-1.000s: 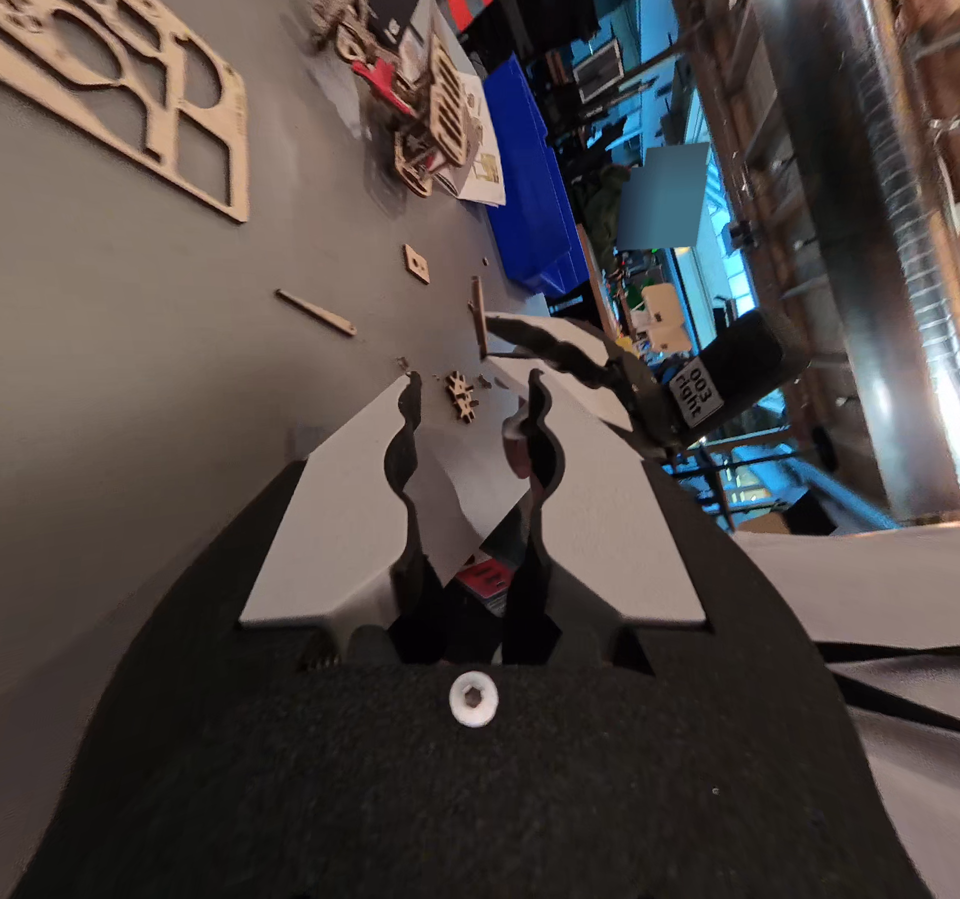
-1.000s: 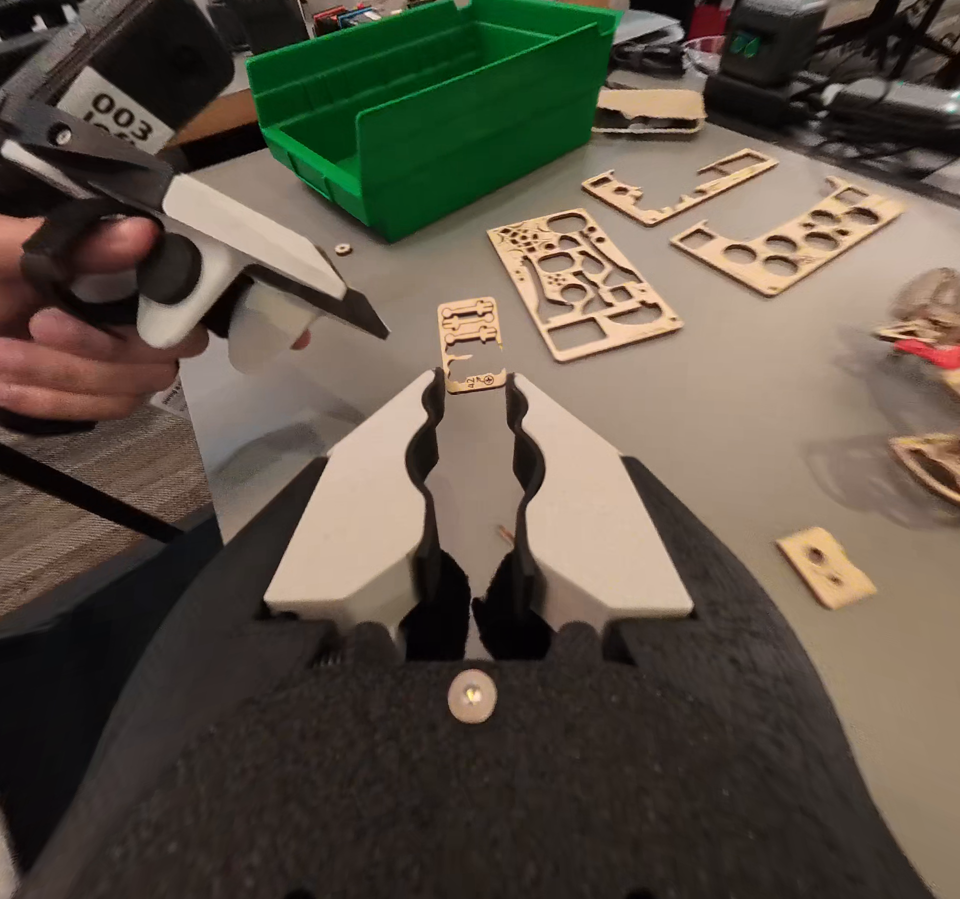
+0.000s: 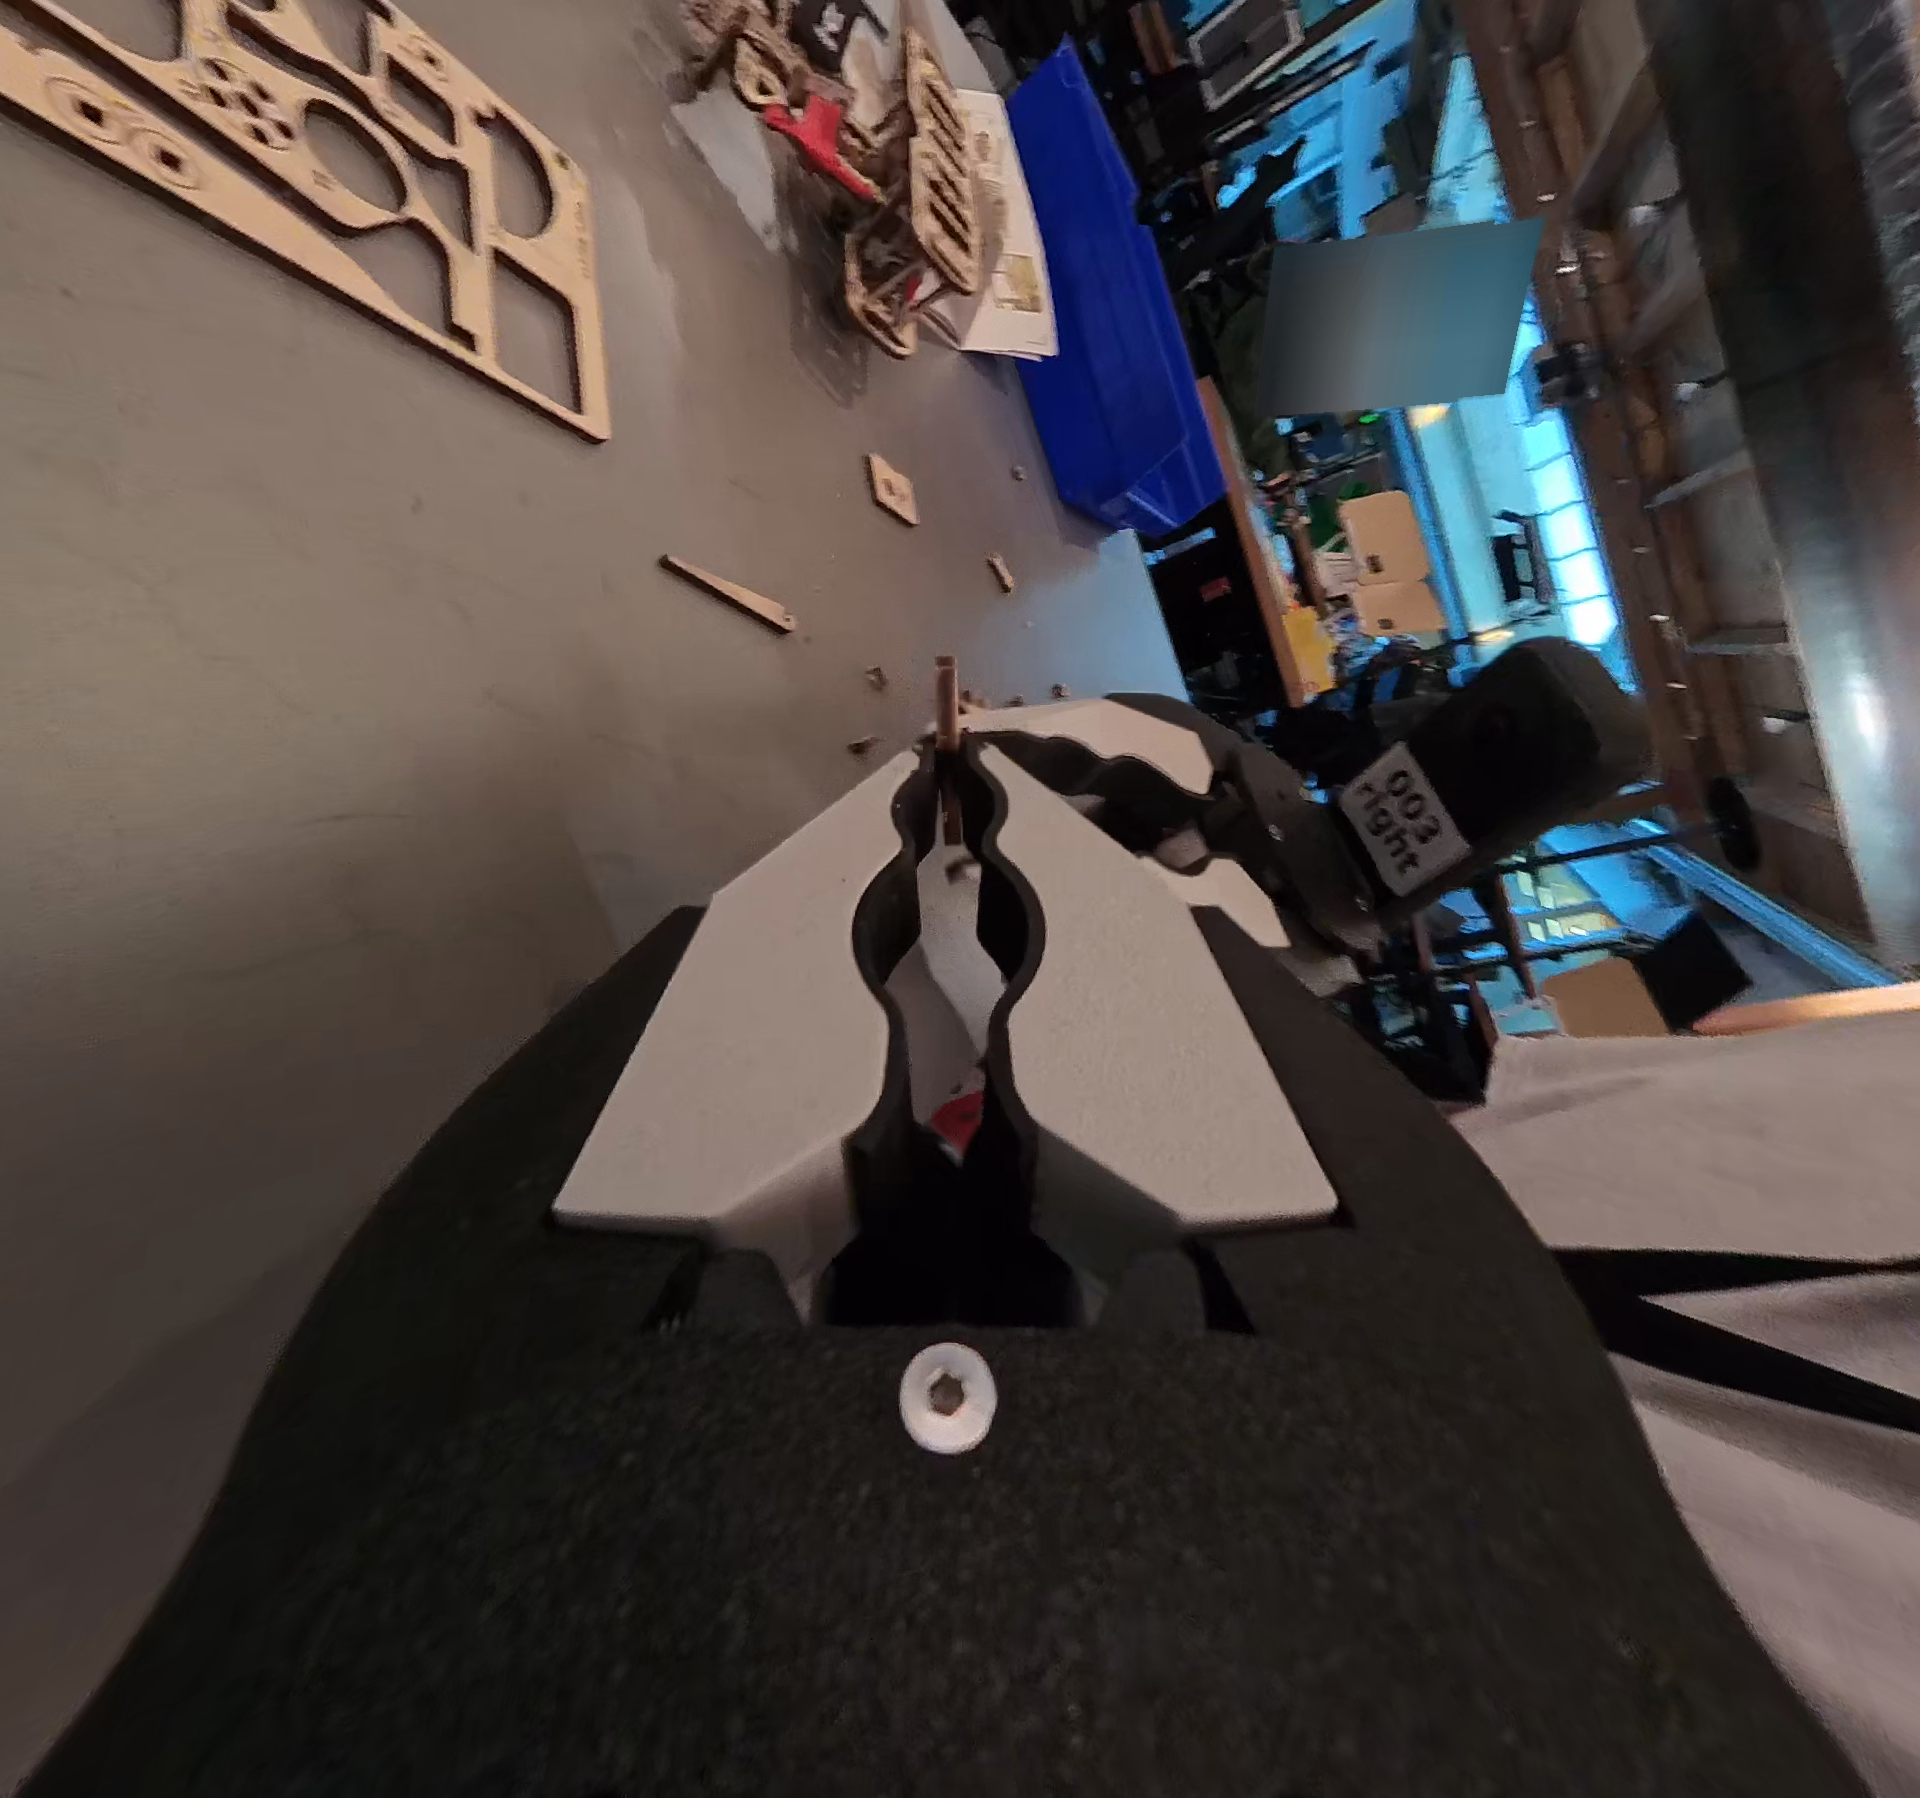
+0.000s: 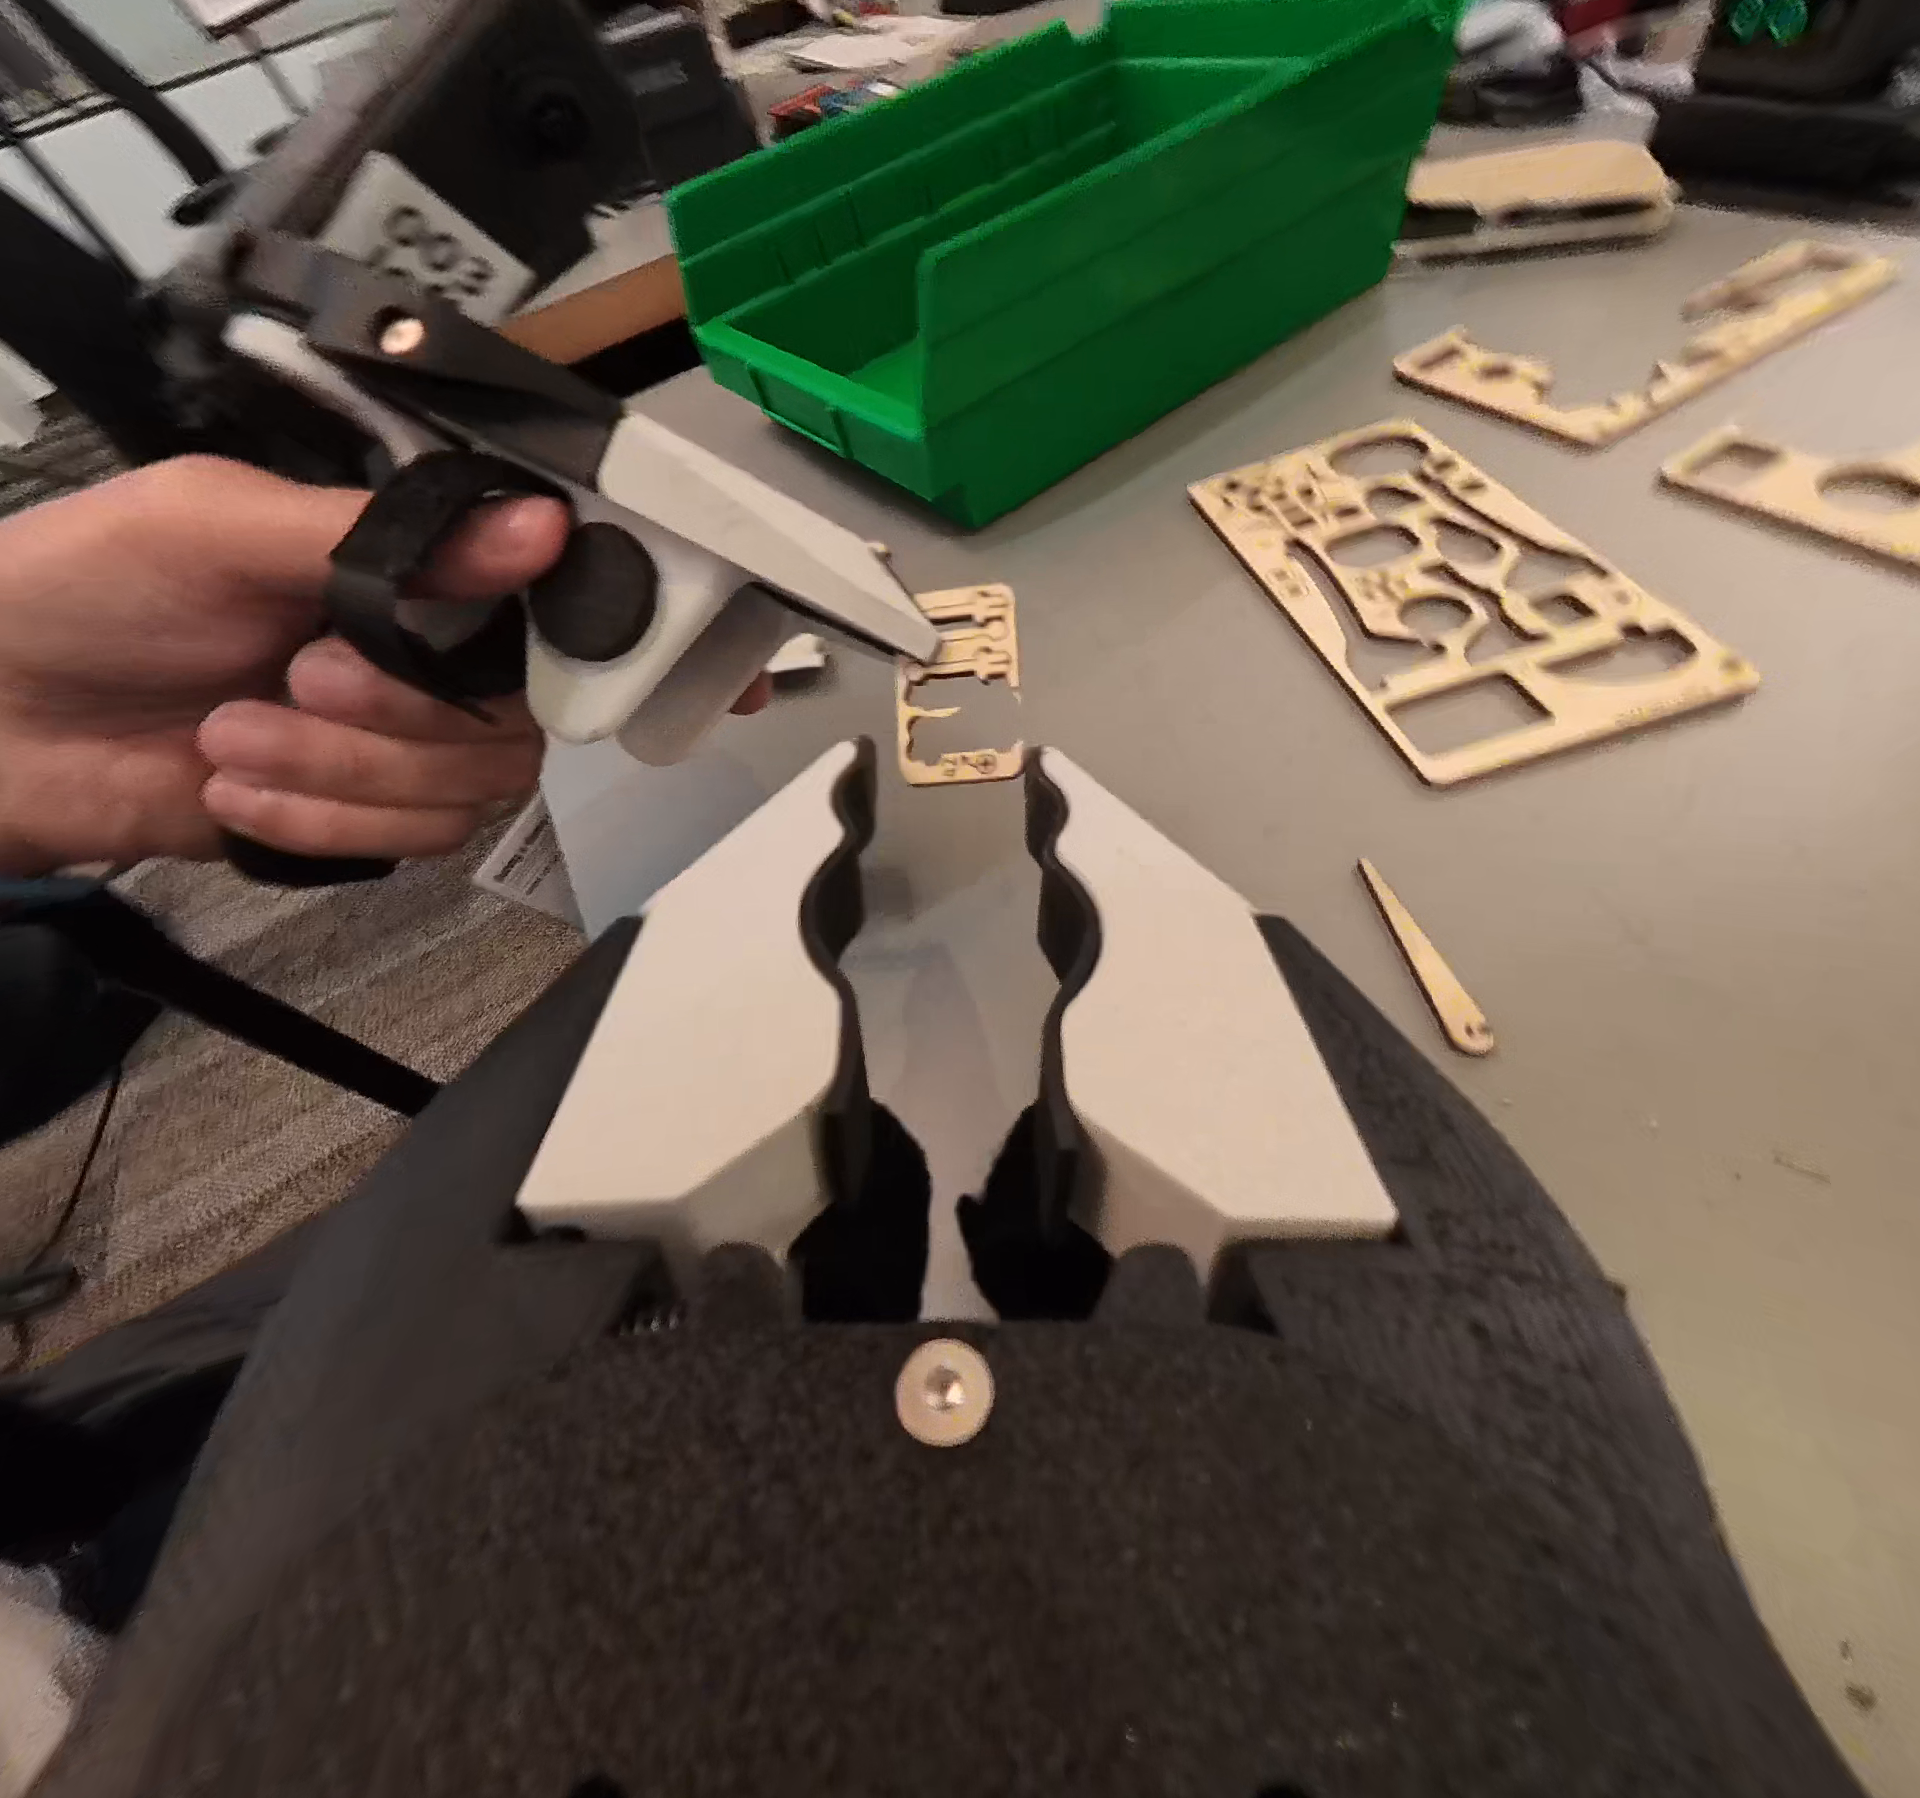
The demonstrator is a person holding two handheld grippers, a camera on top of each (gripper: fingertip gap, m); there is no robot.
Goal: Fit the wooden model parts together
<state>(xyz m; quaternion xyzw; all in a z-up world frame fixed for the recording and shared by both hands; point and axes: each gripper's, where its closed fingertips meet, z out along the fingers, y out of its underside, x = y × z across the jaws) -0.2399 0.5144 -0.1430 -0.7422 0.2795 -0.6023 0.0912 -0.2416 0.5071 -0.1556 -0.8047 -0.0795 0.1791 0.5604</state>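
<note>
Grey worktable (image 4: pixel 1558 1177) in a cluttered workshop, strewn with laser-cut plywood sheets.

Left gripper (image 3: pixel 948 749), seen from its own wrist camera: fingers pressed nearly together, pinching a thin wooden pin (image 3: pixel 944 709) at the very tips; pin edge-on, poking out beyond the tips. Just to the right of those tips, the right gripper (image 3: pixel 1101 740), close by; touching or not, cannot tell. Ahead on the table, a slim wooden stick (image 3: pixel 727 593) and a small square wooden piece (image 3: pixel 892 488). Further ahead, a partly built wooden model (image 3: pixel 904 190) with a red part, next to a blue bin (image 3: pixel 1101 325). Ahead and to the left, a large punched-out plywood sheet (image 3: pixel 312 190).

Right gripper (image 4: pixel 948 761), from its own camera: fingers spread apart, nothing between them. Just beyond the tips, a small plywood fret (image 4: pixel 961 683) flat on the table. To the left and slightly ahead, the left gripper (image 4: pixel 925 642) held in a person's hand (image 4: pixel 208 657), its tips over the fret's near-left corner. To the right, a tapered wooden stick (image 4: pixel 1423 959) lying alone. Ahead, a green bin (image 4: pixel 1039 294); ahead to the right, the large sheet (image 4: pixel 1455 595) with rounded cut-outs and more sheets (image 4: pixel 1642 346) behind it.
</note>
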